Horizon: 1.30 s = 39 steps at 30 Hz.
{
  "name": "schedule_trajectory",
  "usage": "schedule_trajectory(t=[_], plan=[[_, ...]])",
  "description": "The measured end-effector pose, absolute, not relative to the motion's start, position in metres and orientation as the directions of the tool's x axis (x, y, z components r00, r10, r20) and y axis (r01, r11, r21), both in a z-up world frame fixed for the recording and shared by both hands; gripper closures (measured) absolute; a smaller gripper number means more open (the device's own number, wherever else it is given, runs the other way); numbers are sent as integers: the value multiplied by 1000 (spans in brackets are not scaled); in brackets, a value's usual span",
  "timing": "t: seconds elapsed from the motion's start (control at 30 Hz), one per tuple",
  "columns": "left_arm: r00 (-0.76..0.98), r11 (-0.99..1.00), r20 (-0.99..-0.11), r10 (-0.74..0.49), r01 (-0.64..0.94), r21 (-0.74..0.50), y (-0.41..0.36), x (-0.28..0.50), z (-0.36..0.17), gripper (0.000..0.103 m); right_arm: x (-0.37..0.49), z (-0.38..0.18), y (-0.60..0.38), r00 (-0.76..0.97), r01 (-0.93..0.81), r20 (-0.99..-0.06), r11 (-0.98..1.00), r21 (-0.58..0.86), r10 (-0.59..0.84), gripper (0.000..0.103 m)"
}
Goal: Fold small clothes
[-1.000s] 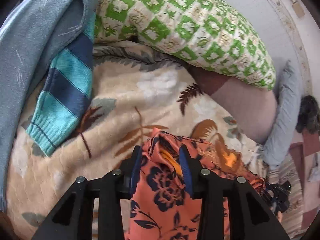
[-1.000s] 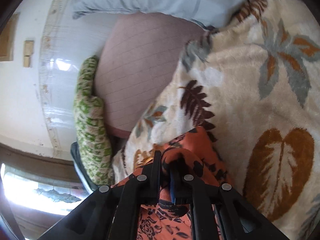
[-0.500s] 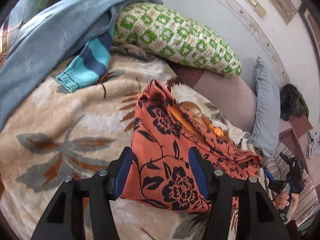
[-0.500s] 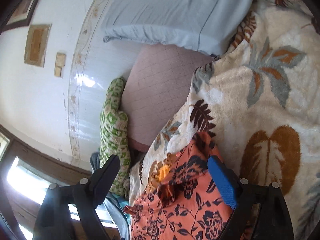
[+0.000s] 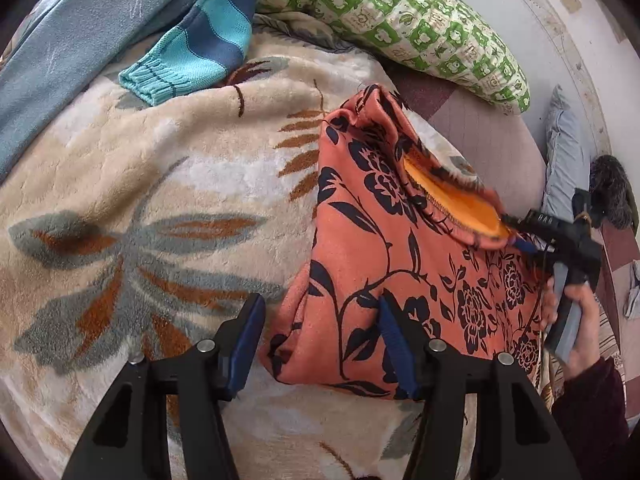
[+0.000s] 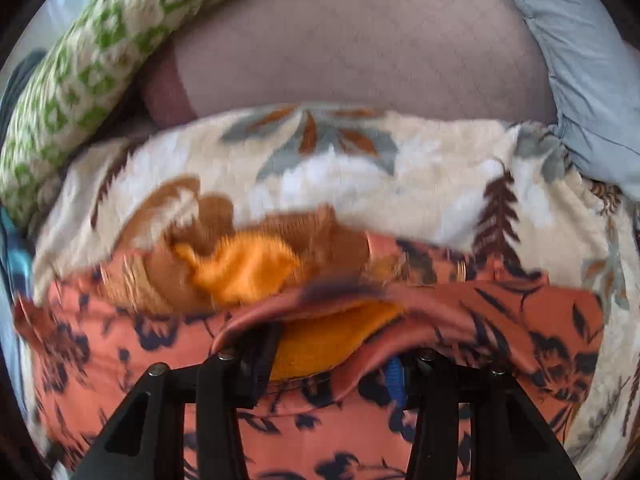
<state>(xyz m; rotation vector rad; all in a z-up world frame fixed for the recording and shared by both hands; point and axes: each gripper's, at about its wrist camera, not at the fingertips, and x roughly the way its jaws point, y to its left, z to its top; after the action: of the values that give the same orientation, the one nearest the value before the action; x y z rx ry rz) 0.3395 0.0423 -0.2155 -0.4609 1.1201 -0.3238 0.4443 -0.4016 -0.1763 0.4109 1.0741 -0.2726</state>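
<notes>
Blanket (image 5: 132,184), cream plush with grey and rust leaf prints, covers most of the bed and carries everything else. At its far edge lies a long green-and-white checked pillow (image 5: 408,20), with a mauve quilted mattress (image 6: 360,52) showing behind it and a pale blue pillow (image 6: 592,60) at the mattress's side. A grey-blue garment (image 5: 80,28) is draped over the blanket's upper left corner, and a sweater sleeve (image 5: 192,60) striped turquoise and navy sticks out from under it, cuff resting on the plush.

On the blanket, toward its right side, lies the orange floral garment (image 5: 384,248), black flower print outward, folded over on itself, with its orange lining showing at the open upper edge.

Left gripper (image 5: 320,344) hovers at the garment's near left corner, its blue-padded fingers spread wide and clamping nothing; the right finger overlaps the cloth in this view.

Right gripper (image 6: 332,368) is at the garment's far right edge, fingers parted, with a lifted flap of fabric and lining between them; the blurred right wrist view does not show whether they pinch it.
</notes>
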Motion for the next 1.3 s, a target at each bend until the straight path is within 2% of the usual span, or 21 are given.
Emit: schedule_trajectory(t=[0.07, 0.13, 0.23, 0.43, 0.6, 0.67, 0.73, 0.87, 0.97, 1.1, 1.23, 1.27, 1.3], plan=[[393, 844, -773, -498, 15, -536, 47, 341, -216, 44, 440, -152, -412, 570, 445, -822, 839, 314, 5, 53], [393, 831, -765, -510, -3, -556, 52, 343, -215, 44, 438, -136, -399, 607, 405, -793, 840, 362, 50, 52], [397, 823, -762, -512, -29, -568, 58, 341, -212, 44, 428, -138, -355, 550, 273, -824, 904, 329, 134, 51], [419, 853, -784, -459, -40, -521, 66, 336, -206, 44, 419, -166, -244, 414, 44, -855, 931, 362, 313, 51], [411, 867, -802, -433, -54, -496, 71, 341, -213, 43, 451, -194, -171, 335, -25, -885, 942, 334, 322, 51], [422, 883, -810, -408, -42, -467, 68, 344, -214, 43, 471, -203, -161, 355, 5, -903, 966, 259, 241, 50], [427, 896, -816, -390, -30, -444, 64, 347, -213, 42, 488, -206, -163, 395, 23, -899, 976, 216, 189, 44], [432, 887, -808, -401, -38, -460, 70, 349, -210, 42, 491, -197, -186, 397, 126, -888, 945, 302, 231, 42], [484, 892, -790, -378, -39, -451, 75, 347, -200, 42, 463, -172, -221, 488, 123, -845, 941, 315, 219, 42], [509, 909, -775, -373, 36, -414, 62, 342, -190, 42, 422, -159, -307, 522, 253, -850, 940, 231, 69, 42], [478, 931, -810, -340, 54, -360, 48, 343, -201, 42, 380, -174, -417, 426, 457, -900, 882, 120, -98, 41], [472, 931, -814, -339, 45, -361, 49, 344, -204, 40, 367, -184, -446, 375, 514, -917, 854, 84, -136, 41], [466, 929, -816, -341, 36, -368, 49, 346, -207, 34, 353, -196, -475, 349, 554, -931, 824, 116, -104, 41]])
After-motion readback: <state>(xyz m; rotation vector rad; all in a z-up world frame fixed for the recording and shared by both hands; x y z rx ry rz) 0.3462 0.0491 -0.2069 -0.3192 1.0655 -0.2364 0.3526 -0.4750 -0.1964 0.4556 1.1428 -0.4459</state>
